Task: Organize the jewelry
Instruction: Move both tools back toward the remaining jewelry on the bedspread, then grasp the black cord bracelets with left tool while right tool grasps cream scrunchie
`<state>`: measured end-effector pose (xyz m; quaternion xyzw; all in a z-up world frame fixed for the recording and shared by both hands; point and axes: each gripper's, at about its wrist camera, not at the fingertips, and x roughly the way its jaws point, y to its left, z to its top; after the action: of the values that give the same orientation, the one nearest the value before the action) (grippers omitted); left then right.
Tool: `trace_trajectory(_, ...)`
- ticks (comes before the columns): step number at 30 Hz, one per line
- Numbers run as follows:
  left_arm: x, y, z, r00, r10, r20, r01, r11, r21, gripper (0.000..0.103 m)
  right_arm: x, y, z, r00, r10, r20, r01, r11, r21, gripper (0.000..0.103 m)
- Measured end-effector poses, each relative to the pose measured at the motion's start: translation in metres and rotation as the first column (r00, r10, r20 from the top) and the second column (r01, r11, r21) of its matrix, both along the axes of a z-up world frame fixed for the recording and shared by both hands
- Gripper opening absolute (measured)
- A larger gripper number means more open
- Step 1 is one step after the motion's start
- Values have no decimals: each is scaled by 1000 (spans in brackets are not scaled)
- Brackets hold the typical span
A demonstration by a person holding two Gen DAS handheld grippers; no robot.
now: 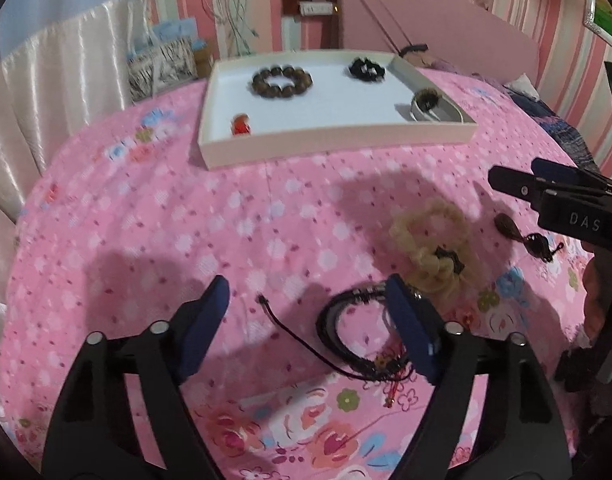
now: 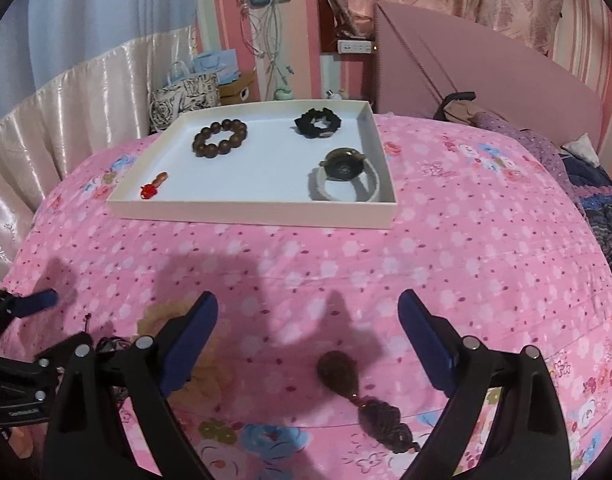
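Observation:
A white tray (image 1: pixel 330 142) (image 2: pixel 249 210) lies at the far side of the pink floral bedspread. It holds a brown bead bracelet (image 2: pixel 219 137), a black scrunchie (image 2: pixel 318 121), a white band with a dark round piece (image 2: pixel 346 176) and a red charm (image 2: pixel 149 191). My left gripper (image 1: pixel 306 292) is open just above the bedspread; its right finger stands over a black cord bracelet (image 1: pixel 346 332). A cream braided scrunchie (image 1: pixel 430 240) lies beyond it. My right gripper (image 2: pixel 308 308) is open over a brown pendant with a knotted tassel (image 2: pixel 340 370).
A pink headboard (image 2: pixel 486 76) stands at the back right, with dark patterned cloth (image 2: pixel 602 208) on the right of the bed. A cream curtain (image 2: pixel 65 104) hangs at the left, and bags (image 2: pixel 185 92) stand behind the tray.

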<state>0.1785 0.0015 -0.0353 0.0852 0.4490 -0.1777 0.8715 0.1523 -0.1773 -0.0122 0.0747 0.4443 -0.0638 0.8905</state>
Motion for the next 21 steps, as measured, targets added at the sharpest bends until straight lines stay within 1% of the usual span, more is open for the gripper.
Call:
trace_trajectory(2, -1, -2, -4, 1000, -12, -26, 12, 1000, -2, 68, 0, 2, -1, 1000, 13, -6, -13, 1000, 3, 91)
trace_trajectory(4, -1, -7, -9, 999, -29, -46, 29, 1000, 3, 63, 1, 4, -2, 999, 31, -15, -31, 999, 22, 91)
trace_trajectory(7, 0, -13, -16, 997, -39, -64, 40, 999, 22, 61, 3, 10, -5, 997, 63, -39, -62, 997, 36, 84)
trace_trajectory(9, 2, -16, -21, 996, -41, -82, 43, 999, 30, 58, 5, 14, -10, 994, 83, -69, -81, 996, 41, 80)
trace_trajectory(10, 2, -18, -23, 995, -43, -90, 46, 998, 32, 53, 7, 16, -13, 992, 92, -89, -88, 995, 45, 78)
trace_trajectory(11, 3, -19, -25, 994, -45, -99, 48, 998, 36, 47, 9, 17, -16, 989, 100, -105, -95, 994, 50, 74)
trace_trajectory(12, 4, -20, -27, 993, -46, -108, 50, 998, 37, 44, 11, 19, -18, 987, 112, -118, -106, 993, 59, 72)
trace_trajectory(13, 4, -21, -28, 992, -48, -118, 53, 998, 35, 42, 12, 20, -19, 985, 118, -126, -111, 992, 59, 72)
trace_trajectory(16, 7, -23, -32, 991, -47, -126, 52, 998, 40, 42, 15, 26, -25, 979, 134, -156, -128, 991, 44, 68)
trace_trajectory(18, 6, -24, -33, 991, -49, -121, 55, 997, 47, 42, 18, 30, -29, 973, 148, -176, -143, 989, 42, 62)
trace_trajectory(19, 6, -25, -33, 992, -50, -119, 56, 997, 48, 42, 20, 32, -31, 970, 152, -188, -148, 988, 35, 61)
trace_trajectory(21, 7, -27, -34, 992, -51, -118, 57, 997, 47, 41, 23, 34, -35, 966, 155, -208, -152, 988, 28, 53)
